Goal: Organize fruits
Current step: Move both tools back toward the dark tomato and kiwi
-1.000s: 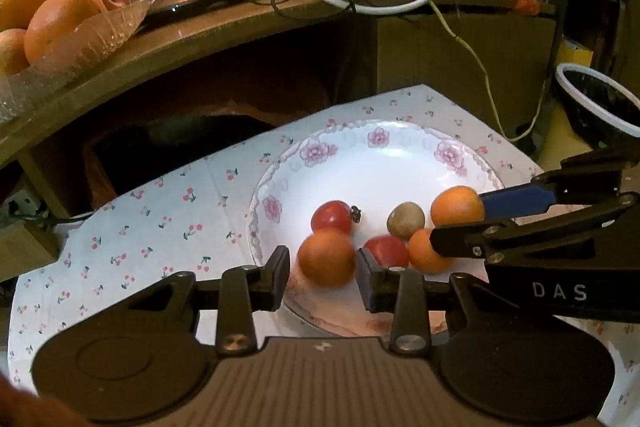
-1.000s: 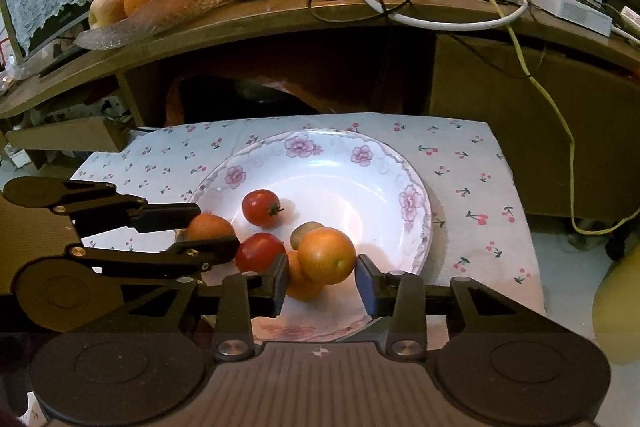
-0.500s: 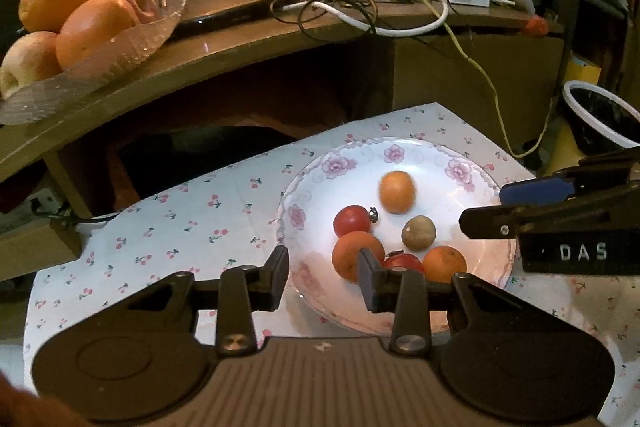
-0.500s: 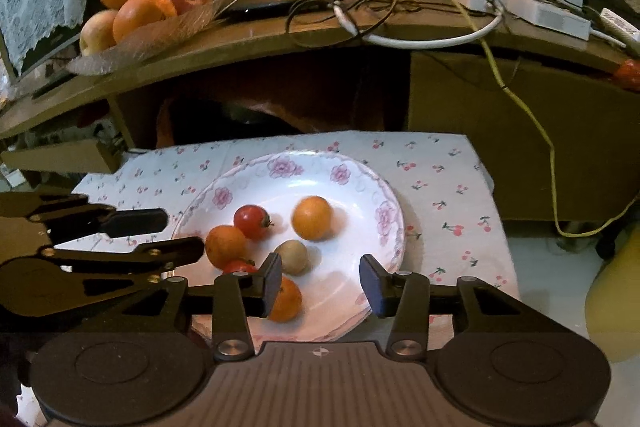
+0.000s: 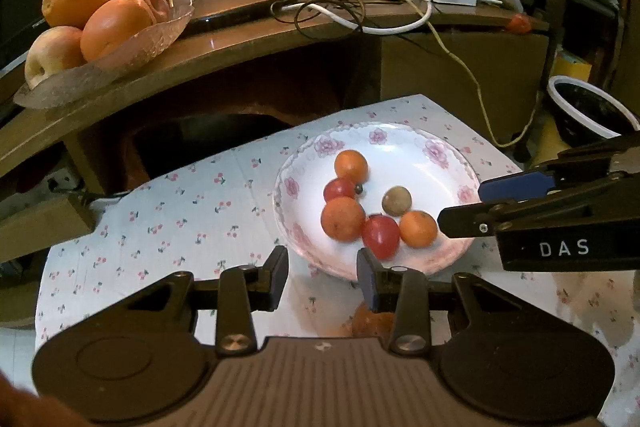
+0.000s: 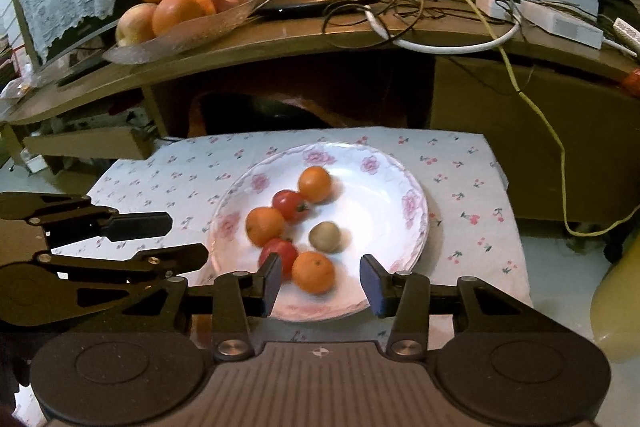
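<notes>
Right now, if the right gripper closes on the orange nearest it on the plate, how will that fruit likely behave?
The orange is round and loose on the smooth plate, so it probably rolls if nudged. It touches a tomato, which may shift too. The open right gripper looks wide enough to take it.

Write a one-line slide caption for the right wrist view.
Open right gripper poised over a floral plate holding three oranges, two tomatoes and one brown fruit; left gripper alongside.
</notes>
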A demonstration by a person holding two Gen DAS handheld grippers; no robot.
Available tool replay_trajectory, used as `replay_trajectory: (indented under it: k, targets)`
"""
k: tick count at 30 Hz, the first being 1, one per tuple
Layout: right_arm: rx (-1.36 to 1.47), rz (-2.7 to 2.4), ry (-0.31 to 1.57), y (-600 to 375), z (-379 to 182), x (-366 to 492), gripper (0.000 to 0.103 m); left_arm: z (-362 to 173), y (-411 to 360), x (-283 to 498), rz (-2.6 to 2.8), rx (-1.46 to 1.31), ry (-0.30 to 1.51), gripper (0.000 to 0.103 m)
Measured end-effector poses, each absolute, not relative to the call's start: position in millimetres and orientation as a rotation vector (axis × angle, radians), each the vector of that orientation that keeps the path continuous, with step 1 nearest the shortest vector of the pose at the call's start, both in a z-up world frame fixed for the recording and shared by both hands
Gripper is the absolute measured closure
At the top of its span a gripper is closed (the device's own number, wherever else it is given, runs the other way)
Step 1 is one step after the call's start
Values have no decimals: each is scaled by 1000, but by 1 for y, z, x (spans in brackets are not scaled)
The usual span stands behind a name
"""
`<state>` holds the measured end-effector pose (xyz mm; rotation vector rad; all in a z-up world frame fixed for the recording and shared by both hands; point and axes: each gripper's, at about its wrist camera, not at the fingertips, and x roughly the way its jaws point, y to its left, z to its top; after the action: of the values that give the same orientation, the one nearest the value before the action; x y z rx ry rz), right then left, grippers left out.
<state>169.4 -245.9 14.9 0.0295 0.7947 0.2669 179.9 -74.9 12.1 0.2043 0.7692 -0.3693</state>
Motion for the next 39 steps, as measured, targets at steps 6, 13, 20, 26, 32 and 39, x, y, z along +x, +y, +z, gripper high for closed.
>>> replay_trajectory:
  k: [6,13,20,26,32,39]
  targets:
    - [23,283,808,-243,15,157,57,15,-69,163,-361,193,785,60]
    - [36,277,824,-240,15,140,57,17,-66,145,-365,184,798,60]
    - [42,285,838,-230,15,126,56,21,-63,134,-373,179,803,60]
    - [61,271,855,-226,12,117,56,16,-58,132,-366,194,825,59]
    - [46,287,864,-216,9,118,55,9,-52,132,-350,220,854,59]
    - [21,326,876,-203,4,125,53,0,-52,135,-347,253,876,59]
